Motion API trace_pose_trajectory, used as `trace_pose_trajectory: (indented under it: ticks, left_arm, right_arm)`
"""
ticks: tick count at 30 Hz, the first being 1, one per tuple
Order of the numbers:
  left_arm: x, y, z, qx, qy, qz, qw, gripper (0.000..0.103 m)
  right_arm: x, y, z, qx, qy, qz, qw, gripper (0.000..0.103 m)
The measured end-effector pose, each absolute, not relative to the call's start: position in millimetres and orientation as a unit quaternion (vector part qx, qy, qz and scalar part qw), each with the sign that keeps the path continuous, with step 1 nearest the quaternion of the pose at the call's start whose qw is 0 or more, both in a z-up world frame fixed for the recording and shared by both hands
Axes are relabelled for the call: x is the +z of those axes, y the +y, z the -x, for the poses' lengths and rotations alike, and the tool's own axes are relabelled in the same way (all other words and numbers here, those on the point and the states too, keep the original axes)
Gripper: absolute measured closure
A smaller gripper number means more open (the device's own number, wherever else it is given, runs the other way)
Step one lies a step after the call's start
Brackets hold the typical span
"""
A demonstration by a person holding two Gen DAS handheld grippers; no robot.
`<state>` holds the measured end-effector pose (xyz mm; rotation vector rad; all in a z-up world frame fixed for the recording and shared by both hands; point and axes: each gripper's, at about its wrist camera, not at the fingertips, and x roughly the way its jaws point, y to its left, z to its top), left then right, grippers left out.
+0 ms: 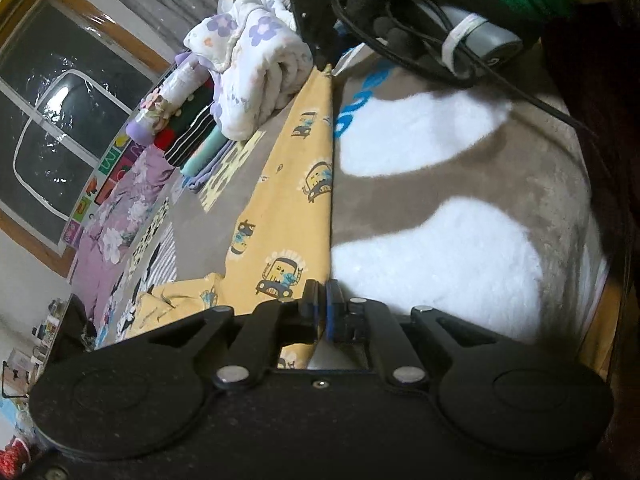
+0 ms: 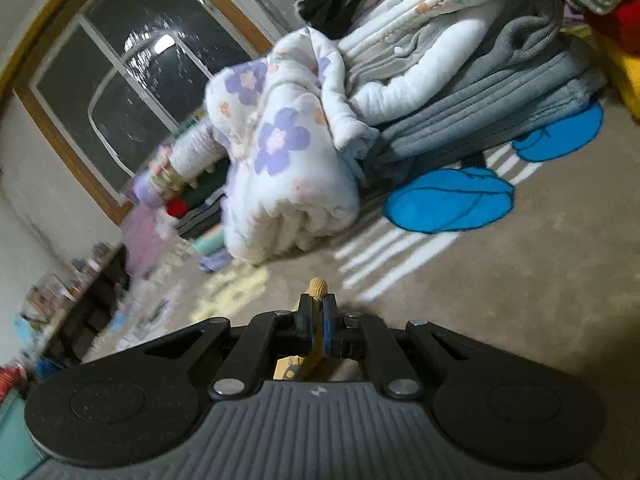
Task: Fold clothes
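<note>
Item: yellow printed garment [image 1: 288, 184], cartoon-car pattern, stretched taut over the brown plush blanket [image 1: 440, 184] that covers the bed; its near end is in our left gripper [image 1: 322, 304], its far end in our right gripper [image 1: 324, 62], seen at the top of the left wrist view. Left gripper: jaws closed down on the fabric edge, cloth pinched between the pads. Right gripper [image 2: 318, 312]: likewise closed, a ribbed yellow hem poking out past the fingertips in its own view. Part of the garment lies bunched on the blanket at lower left of the left view. Neighbouring stock: floral quilted roll [image 2: 284, 168], grey folded stack [image 2: 500, 112] and a striped pile [image 1: 192, 136], all well apart from the working edge. Step in hand, as we judge it: holding one edge straight before laying it down as a fold line. To do it well we should keep both pinches firm, keep the edge taut and level between the two grippers, lower both ends together, and keep the bunched part from being trapped under the fold.
</note>
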<state>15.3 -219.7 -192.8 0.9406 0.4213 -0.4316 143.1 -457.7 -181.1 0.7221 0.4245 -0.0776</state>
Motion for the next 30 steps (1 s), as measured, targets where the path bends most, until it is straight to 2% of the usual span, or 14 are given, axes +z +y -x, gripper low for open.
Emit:
trace_pose_trajectory:
  ticks: [2, 4, 8, 10, 17, 20, 22, 28, 29, 30]
  left_arm:
    - [-191.6, -218.2, -15.9, -0.206, 0.204, -0.438, 0.851, 0.102]
    - [-189.7, -216.4, -17.2, -0.210, 0.207, -0.431, 0.853, 0.102]
    - [-182.1, -210.5, -20.8, -0.225, 0.224, -0.406, 0.857, 0.102]
    - [-180.9, -208.7, -21.8, -0.231, 0.229, -0.399, 0.858, 0.102]
    - [-184.9, -209.1, -19.5, -0.234, 0.224, -0.402, 0.856, 0.102]
    - [-184.6, -207.5, -20.4, -0.236, 0.225, -0.399, 0.857, 0.102]
    - [-184.4, -207.0, -20.1, -0.237, 0.225, -0.397, 0.857, 0.102]
    - [-184.1, -204.6, -20.1, -0.242, 0.226, -0.395, 0.857, 0.102]
    - [-183.8, -204.4, -20.6, -0.243, 0.227, -0.393, 0.857, 0.102]
    - [-183.5, -204.2, -21.1, -0.243, 0.227, -0.392, 0.858, 0.102]
  right_arm:
    - [-184.7, -459.4, -144.3, -0.051, 0.221, -0.351, 0.909, 0.096]
    - [-188.1, -461.9, -145.0, -0.062, 0.229, -0.357, 0.903, 0.090]
    - [-189.3, -468.8, -143.0, -0.076, 0.224, -0.373, 0.897, 0.084]
    - [-186.3, -471.6, -143.8, -0.079, 0.220, -0.370, 0.899, 0.071]
    - [-166.7, -455.2, -174.8, 0.001, 0.237, -0.250, 0.939, 0.070]
    - [-164.0, -465.9, -183.8, 0.023, 0.231, -0.265, 0.936, 0.060]
    - [-159.6, -470.8, -188.3, 0.043, 0.226, -0.254, 0.939, 0.060]
    - [-166.5, -454.4, -212.9, 0.109, 0.293, -0.179, 0.933, 0.062]
    - [-169.0, -451.0, -214.4, 0.113, 0.308, -0.169, 0.929, 0.064]
    - [-170.7, -448.8, -214.7, 0.116, 0.315, -0.164, 0.928, 0.071]
